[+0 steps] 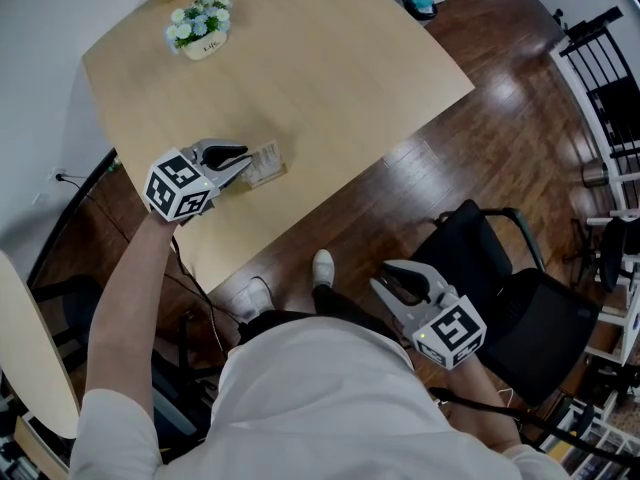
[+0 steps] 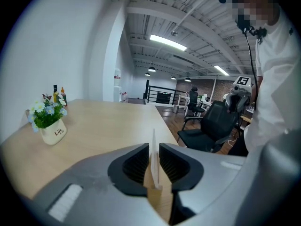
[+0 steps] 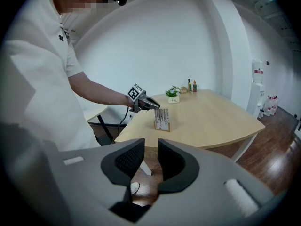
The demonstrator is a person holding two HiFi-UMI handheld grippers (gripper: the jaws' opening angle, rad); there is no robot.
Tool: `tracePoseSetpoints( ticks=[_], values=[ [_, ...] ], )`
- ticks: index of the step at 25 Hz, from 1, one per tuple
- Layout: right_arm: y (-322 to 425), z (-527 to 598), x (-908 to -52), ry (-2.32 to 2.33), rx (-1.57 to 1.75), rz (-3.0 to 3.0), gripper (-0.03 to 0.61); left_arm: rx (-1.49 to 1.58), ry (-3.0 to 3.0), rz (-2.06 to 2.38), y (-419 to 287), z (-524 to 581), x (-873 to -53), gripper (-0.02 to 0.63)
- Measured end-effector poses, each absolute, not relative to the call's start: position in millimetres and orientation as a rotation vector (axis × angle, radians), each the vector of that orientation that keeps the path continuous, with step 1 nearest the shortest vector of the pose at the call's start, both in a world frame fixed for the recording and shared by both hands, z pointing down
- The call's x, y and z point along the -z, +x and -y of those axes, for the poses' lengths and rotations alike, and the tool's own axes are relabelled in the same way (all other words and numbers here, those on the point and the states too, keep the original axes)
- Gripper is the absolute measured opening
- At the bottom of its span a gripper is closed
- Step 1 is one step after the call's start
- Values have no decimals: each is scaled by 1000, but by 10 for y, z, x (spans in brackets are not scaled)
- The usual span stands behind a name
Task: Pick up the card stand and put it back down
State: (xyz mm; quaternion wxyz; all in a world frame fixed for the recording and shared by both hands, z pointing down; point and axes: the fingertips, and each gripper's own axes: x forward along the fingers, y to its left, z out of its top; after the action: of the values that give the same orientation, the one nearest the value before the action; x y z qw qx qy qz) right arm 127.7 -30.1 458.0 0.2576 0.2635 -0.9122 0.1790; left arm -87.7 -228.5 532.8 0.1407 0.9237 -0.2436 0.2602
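Card stand: a clear acrylic card stand point(image 1: 266, 163) on a pale wooden foot stands upright on the light wooden bench point(image 1: 330, 58), close to the edge nearest the person.

Left claw: the grey left claw point(image 1: 243, 161), with its marker cube, meets the card stand from the person's side. Its black ribbed pads are slightly spread, one on each face of the thin panel point(image 2: 153, 140). A sliver of gap shows on both sides, so it is not pinching the panel.

Right claw: the grey right claw point(image 1: 383, 274) hangs well away from the card stand, off the bench and above the dark wood floor. Its pads point(image 3: 151, 161) are a little apart with nothing between them.

Flower pot: a white pot of pale flowers point(image 1: 200, 26) sits far across the bench from the card stand, towards the wall.

Bottles: two small bottles point(image 3: 191, 85) stand beyond the pot, further still from the card stand. Their labels are too small to read.

Chair: a black office chair point(image 1: 520, 298) stands off the bench, on the right-claw side of the card stand.

Hard to see: the left gripper view shows the stand only edge-on, with the pads masking most of its foot. In the head view the claw tips cover part of it. In the right gripper view the stand point(image 3: 162, 119) is small and its striped face cannot be read. The bench's far corner is cut off in the head view.
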Motion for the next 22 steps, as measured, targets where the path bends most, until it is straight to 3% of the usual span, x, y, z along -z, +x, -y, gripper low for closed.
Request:
tracePoseSetpoints(
  ticks=[5, 9, 22],
  values=[
    [1182, 317, -4531, 705, -452, 2484, 95, -636, 2713, 879, -1051, 2254, -4855, 71],
    [955, 312, -4451, 686, -407, 2503, 95, -553, 2765, 1018, -1308, 1954, -4390, 41],
    [461, -297, -4200, 772, -318, 2478, 95, -241, 2713, 1027, -1708, -105, -3887, 16]
  ],
)
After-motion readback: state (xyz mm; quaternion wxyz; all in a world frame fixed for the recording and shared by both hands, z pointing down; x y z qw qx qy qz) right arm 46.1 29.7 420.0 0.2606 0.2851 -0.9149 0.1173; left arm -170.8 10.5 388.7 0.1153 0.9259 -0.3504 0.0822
